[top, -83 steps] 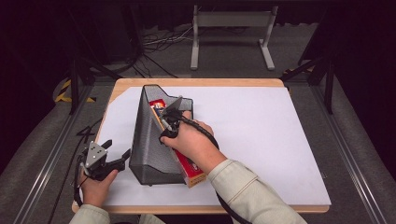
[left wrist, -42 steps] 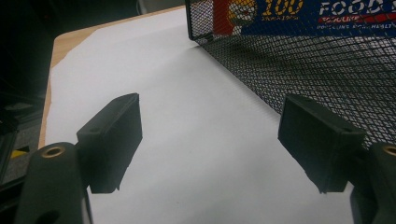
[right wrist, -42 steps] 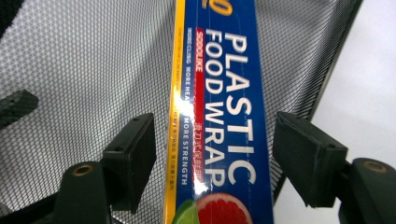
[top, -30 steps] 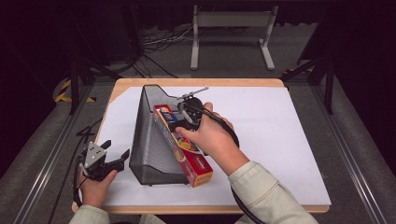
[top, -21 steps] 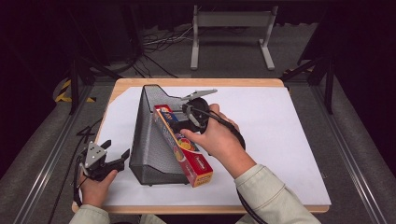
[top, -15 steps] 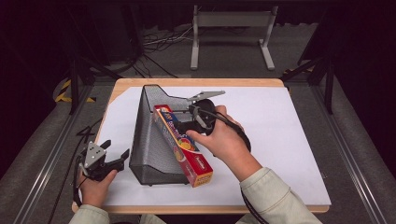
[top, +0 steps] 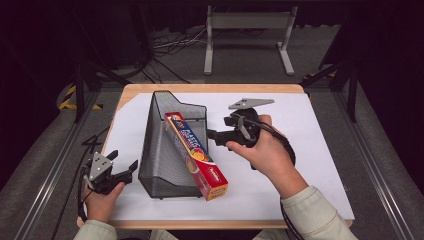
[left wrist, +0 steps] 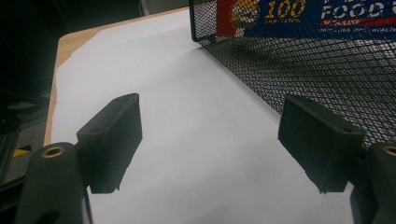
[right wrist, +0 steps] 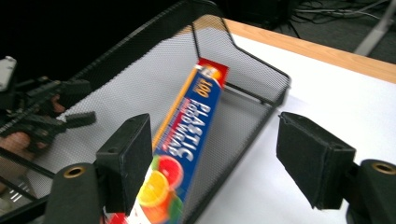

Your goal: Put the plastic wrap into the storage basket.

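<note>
A long blue and red plastic food wrap box [top: 196, 155] lies slanted in a black wire mesh basket [top: 162, 150], its near end sticking out over the basket's low front. My right gripper [top: 214, 135] hovers just right of the box and points at it. In the right gripper view the box [right wrist: 187, 130] and basket [right wrist: 252, 107] lie beyond the right gripper [right wrist: 217, 140]; its jaws have just been opening and nothing is pressed between them. My left gripper [top: 124, 161] rests open at the table's near left, beside the basket wall [left wrist: 327, 70].
A white sheet [top: 310, 145] covers the wooden table [top: 210, 89], with bare room right of the basket. A metal stand [top: 247, 30] and cables lie on the floor beyond. The table's left edge runs close to the left hand.
The right gripper has let go of the box and drawn back to the right, away from the basket. The box stays in the basket. The left gripper has kept still.
</note>
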{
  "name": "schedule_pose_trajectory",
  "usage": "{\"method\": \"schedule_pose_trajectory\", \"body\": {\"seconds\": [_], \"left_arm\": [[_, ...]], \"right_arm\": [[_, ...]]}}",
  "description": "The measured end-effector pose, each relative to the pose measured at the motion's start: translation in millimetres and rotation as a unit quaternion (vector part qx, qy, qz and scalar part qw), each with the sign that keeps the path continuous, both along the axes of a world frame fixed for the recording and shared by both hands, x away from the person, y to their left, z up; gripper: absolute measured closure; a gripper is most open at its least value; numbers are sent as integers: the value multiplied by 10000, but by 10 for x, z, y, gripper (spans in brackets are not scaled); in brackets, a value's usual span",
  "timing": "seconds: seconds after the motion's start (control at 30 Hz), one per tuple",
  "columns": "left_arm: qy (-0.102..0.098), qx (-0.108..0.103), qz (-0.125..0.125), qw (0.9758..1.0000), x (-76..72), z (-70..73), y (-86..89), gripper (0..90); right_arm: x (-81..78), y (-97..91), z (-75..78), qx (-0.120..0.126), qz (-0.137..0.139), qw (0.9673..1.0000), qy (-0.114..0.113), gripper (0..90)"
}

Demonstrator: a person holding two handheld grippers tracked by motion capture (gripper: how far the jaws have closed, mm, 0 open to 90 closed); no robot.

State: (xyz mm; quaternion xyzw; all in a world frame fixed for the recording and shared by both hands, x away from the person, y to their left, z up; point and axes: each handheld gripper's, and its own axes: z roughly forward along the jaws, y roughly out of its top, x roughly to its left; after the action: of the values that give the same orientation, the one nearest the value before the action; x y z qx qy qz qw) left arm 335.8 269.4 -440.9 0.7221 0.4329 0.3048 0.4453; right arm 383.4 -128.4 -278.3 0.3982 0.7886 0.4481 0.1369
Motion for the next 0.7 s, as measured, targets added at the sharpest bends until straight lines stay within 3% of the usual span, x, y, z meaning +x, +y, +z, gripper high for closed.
{"method": "schedule_pose_trajectory", "body": {"seconds": [0.2,0.7], "left_arm": [[10,-1,-6,10000,-1,-2,-2,224],[39,-38,12,10000,-5,-7,-1,224]], "right_arm": [[-16,-299,15,-19,-145,9999,-19,246],[-29,-921,-53,120,-183,9997,-130,205]]}}
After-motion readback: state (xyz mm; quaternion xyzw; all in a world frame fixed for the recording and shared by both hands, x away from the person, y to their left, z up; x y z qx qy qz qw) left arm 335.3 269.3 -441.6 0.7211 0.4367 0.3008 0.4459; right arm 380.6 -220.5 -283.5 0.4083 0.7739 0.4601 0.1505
